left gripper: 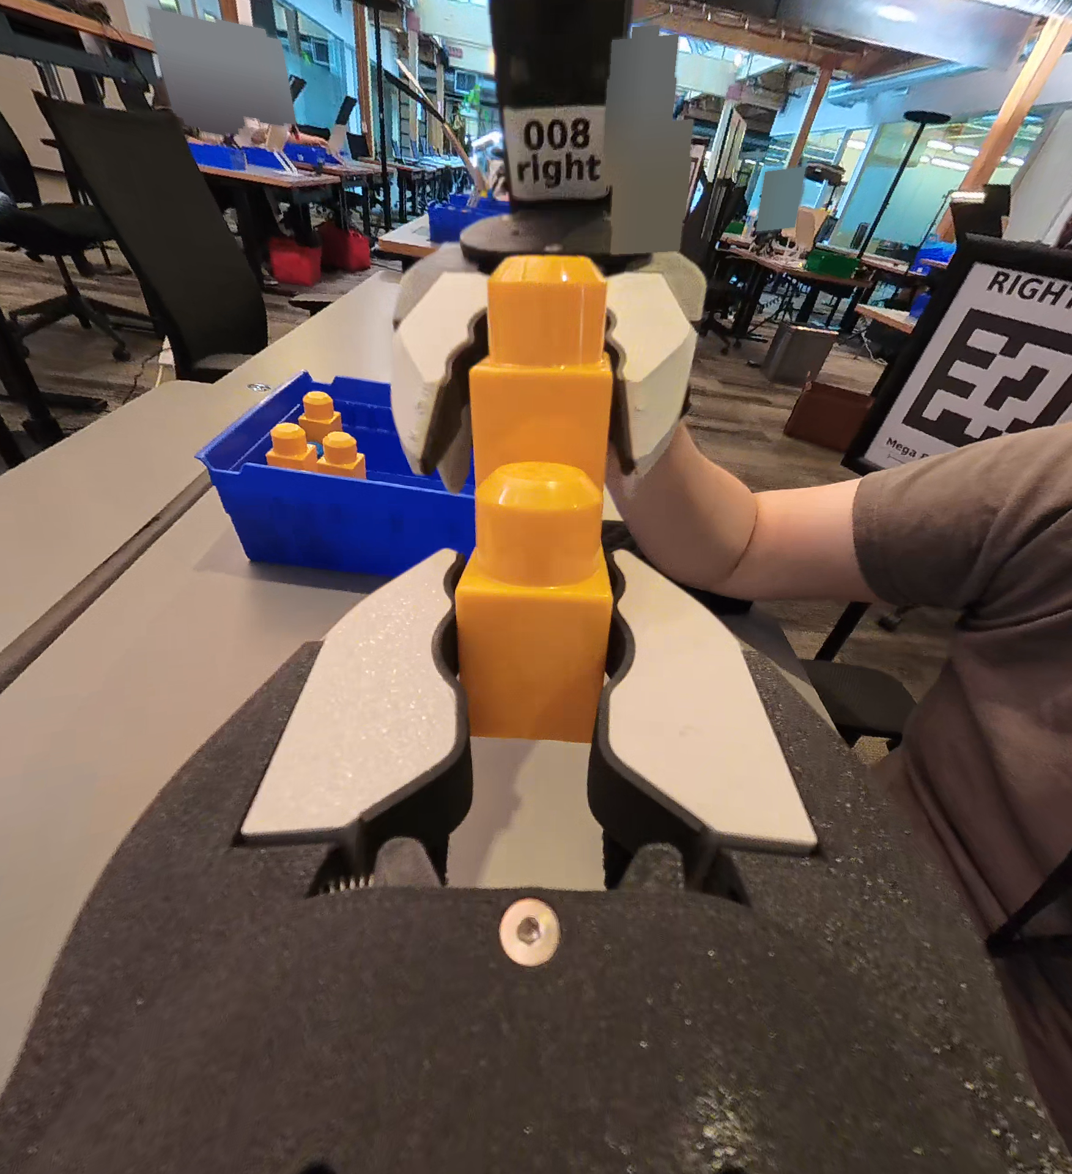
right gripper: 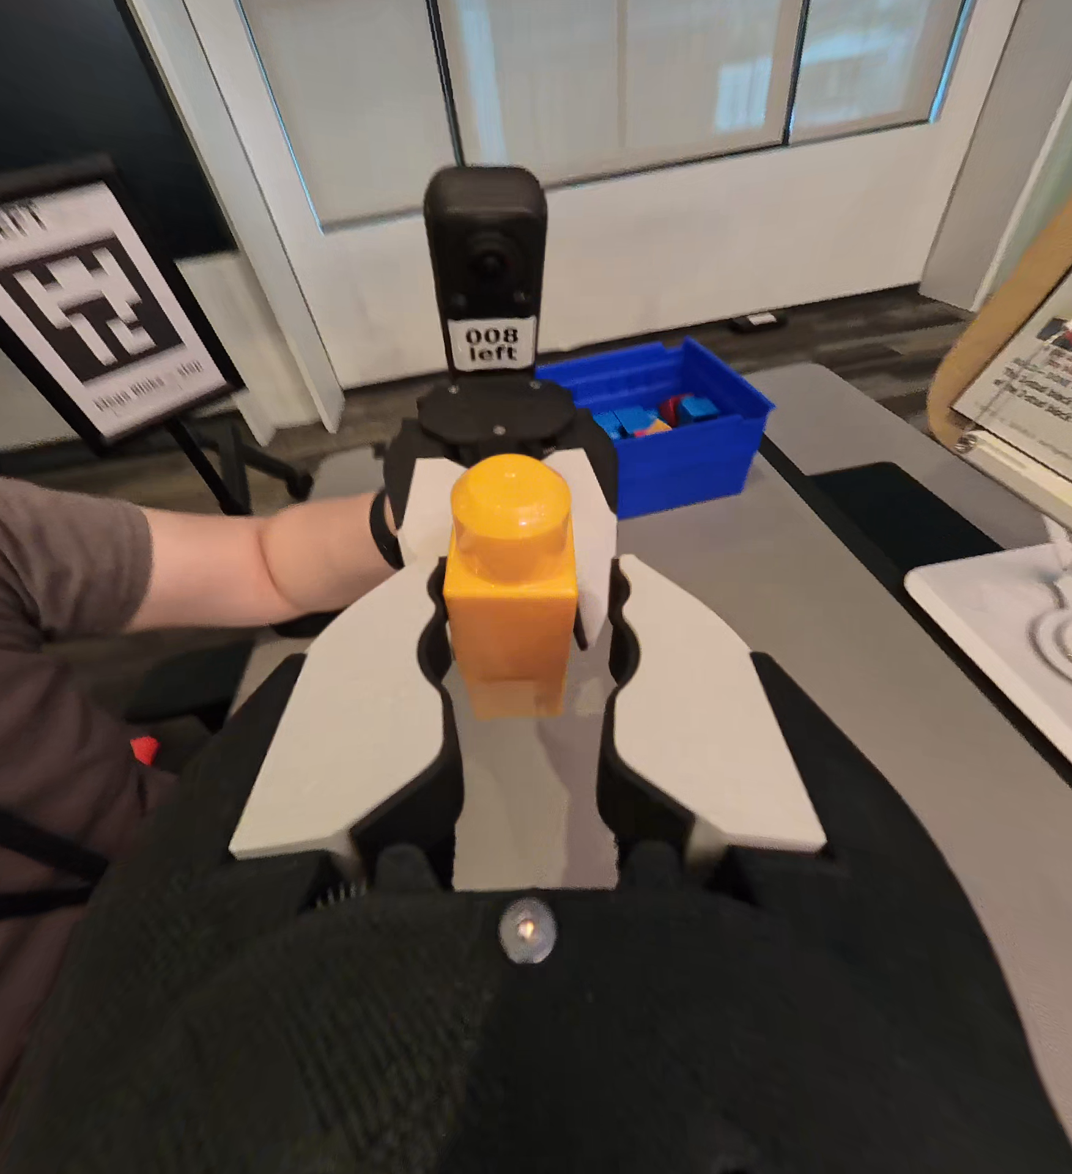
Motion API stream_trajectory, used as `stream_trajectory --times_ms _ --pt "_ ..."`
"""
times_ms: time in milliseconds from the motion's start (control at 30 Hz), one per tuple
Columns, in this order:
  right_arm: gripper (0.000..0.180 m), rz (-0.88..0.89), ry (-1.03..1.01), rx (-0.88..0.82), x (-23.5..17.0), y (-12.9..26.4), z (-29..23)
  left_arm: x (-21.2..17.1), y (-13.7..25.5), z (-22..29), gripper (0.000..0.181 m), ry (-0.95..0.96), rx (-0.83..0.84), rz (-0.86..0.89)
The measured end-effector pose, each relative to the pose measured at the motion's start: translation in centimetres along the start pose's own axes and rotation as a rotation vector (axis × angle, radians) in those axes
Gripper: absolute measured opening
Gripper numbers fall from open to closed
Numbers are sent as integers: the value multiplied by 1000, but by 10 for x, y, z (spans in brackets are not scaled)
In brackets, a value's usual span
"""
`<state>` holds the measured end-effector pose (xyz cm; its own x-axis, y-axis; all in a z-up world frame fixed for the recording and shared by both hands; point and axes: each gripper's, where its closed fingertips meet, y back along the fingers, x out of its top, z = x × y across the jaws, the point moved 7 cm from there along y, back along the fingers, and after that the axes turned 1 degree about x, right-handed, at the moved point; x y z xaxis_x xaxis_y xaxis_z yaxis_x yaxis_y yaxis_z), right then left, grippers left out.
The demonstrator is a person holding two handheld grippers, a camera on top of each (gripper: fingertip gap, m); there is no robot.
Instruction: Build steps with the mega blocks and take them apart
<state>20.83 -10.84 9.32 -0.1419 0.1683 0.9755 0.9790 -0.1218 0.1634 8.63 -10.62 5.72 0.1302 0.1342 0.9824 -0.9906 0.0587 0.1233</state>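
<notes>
Item: two glossy orange single-stud plastic blocks, held above the grey table. Left gripper clamps near block; right gripper clamps far block. Handling advice: align stud with underside socket, press straight, avoid tilt.

The two orange single-stud blocks, the near one and the far one, are smooth, glossy moulded plastic with highlights on the studs. The left gripper has matt light-grey fingers with a fine speckled grain, black inner pads, and a rough, grainy black body carrying one bright metal screw. The blue rectangular bin is shiny ribbed plastic. The grey table top looks matt and smooth. The person's brown sleeve is soft cloth.
</notes>
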Motion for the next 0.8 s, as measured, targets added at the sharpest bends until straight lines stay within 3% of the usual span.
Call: stream_trajectory --times_ms 167,800 --pt "37 73 -35 53 0 -5 -1 2 -1 1 42 11 11 16" --pt "36 168 -24 21 5 -3 -3 5 -5 3 41 76 10 83"
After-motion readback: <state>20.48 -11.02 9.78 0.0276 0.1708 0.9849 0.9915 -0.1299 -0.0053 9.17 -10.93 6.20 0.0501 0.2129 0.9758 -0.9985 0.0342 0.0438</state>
